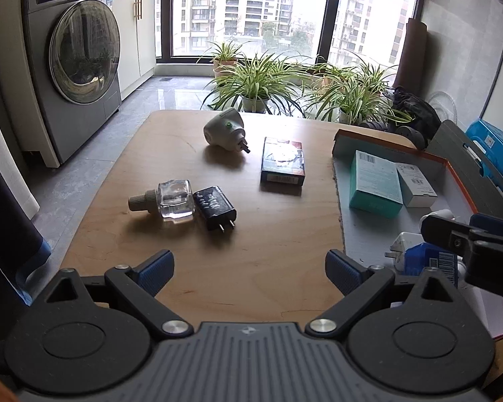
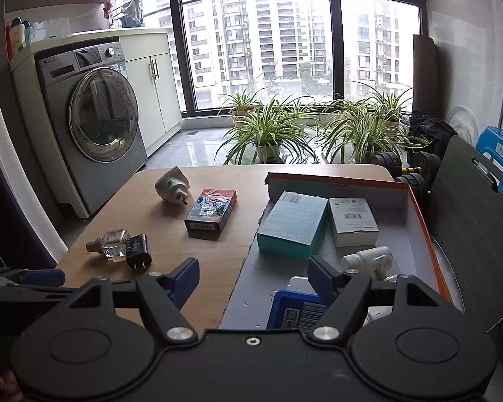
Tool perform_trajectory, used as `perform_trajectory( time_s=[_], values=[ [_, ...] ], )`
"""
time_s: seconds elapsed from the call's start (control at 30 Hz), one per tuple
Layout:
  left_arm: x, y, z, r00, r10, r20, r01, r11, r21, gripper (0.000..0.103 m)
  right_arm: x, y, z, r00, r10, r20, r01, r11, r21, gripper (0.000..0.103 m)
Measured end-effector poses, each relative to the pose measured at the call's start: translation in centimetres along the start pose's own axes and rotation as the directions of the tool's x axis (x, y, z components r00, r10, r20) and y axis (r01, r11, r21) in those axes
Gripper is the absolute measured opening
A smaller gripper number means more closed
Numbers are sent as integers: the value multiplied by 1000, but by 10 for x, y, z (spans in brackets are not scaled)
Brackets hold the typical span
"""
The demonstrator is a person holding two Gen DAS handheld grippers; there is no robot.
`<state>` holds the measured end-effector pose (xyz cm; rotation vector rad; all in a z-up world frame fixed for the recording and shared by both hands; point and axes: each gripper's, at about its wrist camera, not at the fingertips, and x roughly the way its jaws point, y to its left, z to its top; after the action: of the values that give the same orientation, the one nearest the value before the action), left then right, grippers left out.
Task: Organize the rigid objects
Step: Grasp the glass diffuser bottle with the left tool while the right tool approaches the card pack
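Left gripper: nearest the lens at the bottom of the left wrist view; jaws are held wide apart over bare table, nothing between them.
Right gripper: jaws are seen apart and empty, low centre of the right wrist view, straddling the box's near left edge.
Clear bottle: laid on its side, left of centre, touching the black charger.
White plug-in device: tipped over, upper centre.
Dark printed box: flat, just right of the device; its print cannot be read.
Orange-rimmed box: at right, holding a teal carton and a white carton, both with barcode labels too small to read.
Only in right view: a white bottle and a blue barcoded pack are shown clearly inside the box.
Washing machine: upper left; badge illegible.
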<state>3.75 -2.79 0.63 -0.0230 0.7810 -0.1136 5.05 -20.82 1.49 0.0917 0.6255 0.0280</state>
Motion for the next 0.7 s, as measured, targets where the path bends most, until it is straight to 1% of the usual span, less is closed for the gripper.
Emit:
perform_trajectory(
  time_s=[0.2, 0.33, 0.43, 0.6, 0.7],
  values=[
    [10, 30, -2, 999, 47, -6, -47, 998, -38, 100, 5, 7, -2, 1000, 8, -13, -8, 1000, -21, 85],
    [25, 56, -3, 996, 88, -22, -89, 994, -68, 99, 10, 5, -2, 1000, 2, -21, -2, 1000, -13, 85],
    [35, 70, 1, 995, 97, -20, -99, 991, -95, 100, 16, 3, -3, 999, 1, -33, -1, 1000, -6, 85],
    [57, 80, 11, 995, 99, 3, -98, 994, -55, 102, 27, 2, -3, 999, -5, -45, 5, 1000, -4, 85],
    [71, 84, 17, 996, 86, 24, -86, 996, -4, 103, 32, 0, -3, 999, -11, -52, 11, 1000, -5, 85]
  ],
)
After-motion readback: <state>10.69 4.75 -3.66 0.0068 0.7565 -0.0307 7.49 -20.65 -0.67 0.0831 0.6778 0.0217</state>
